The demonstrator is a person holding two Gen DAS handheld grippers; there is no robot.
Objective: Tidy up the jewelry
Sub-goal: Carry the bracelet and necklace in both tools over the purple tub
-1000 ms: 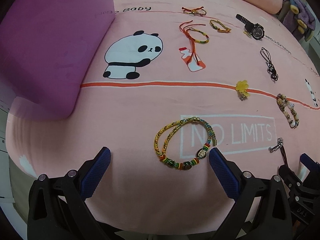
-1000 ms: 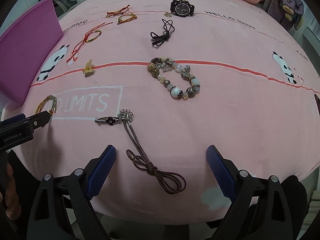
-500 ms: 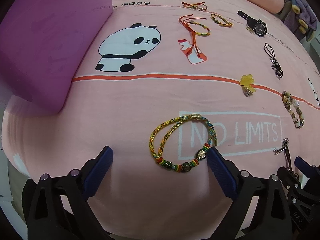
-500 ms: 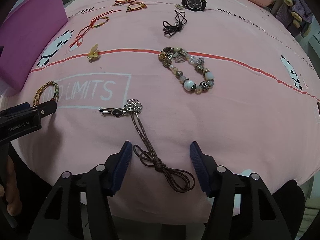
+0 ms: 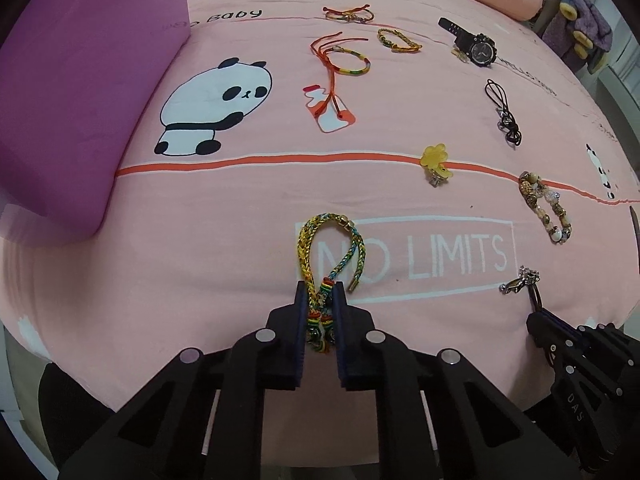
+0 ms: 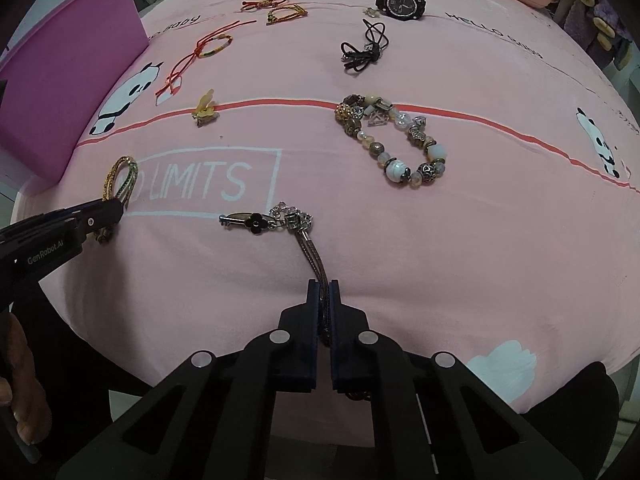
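My left gripper is shut on the beaded end of a yellow and green braided bracelet that lies on the pink bedsheet; it also shows in the right wrist view. My right gripper is shut on the brown cord of a key-charm necklace; its charm end shows in the left wrist view. The cord's knotted end is hidden under the gripper.
A purple box stands at the left. Other jewelry lies on the sheet: a beaded bracelet, a yellow flower clip, a black watch, a black cord, and red and woven bracelets.
Both grippers went from wide open to shut. The left closed on the braided bracelet, squeezing its loop narrow. The right closed on the necklace cord.
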